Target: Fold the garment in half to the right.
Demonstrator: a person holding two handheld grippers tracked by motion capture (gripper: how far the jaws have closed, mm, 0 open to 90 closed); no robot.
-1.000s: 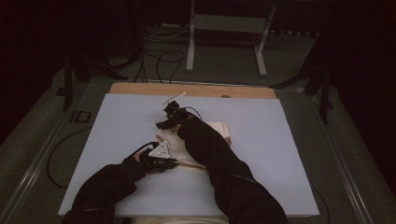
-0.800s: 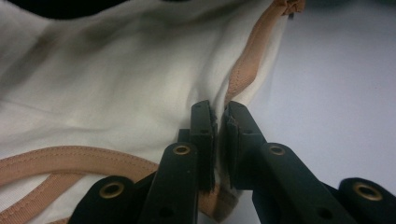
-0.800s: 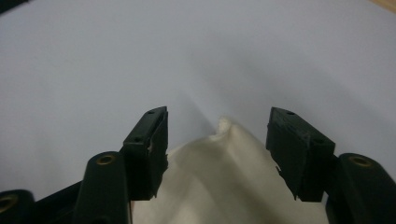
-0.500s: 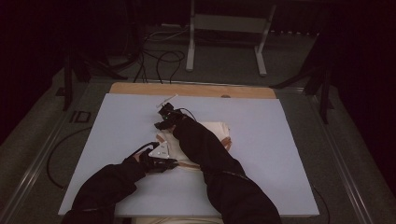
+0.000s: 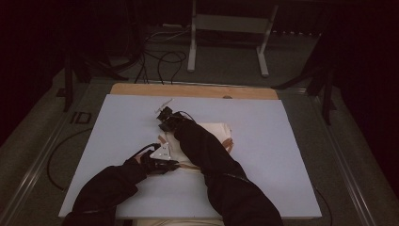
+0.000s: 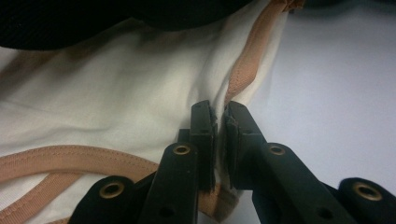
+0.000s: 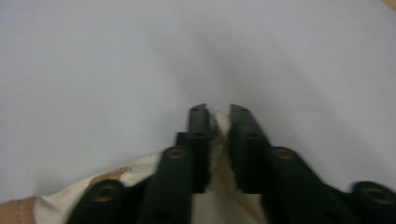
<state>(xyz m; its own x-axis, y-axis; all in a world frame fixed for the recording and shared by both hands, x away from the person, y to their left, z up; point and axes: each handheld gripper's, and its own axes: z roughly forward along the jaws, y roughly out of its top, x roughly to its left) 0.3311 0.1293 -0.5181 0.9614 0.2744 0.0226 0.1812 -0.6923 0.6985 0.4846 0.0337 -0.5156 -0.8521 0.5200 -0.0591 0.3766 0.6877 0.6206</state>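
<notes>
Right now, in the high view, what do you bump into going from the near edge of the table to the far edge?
Sleeves → left tongs, pinching the white garment → right tongs, pinching the garment's far end → bare blue mat → wooden strip.

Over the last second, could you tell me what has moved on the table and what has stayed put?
The right gripper, shut on the cream garment, has carried its edge slightly toward the table's far-left side. The left gripper stays clamped on the garment's tan-trimmed edge near the person, unmoved.
</notes>
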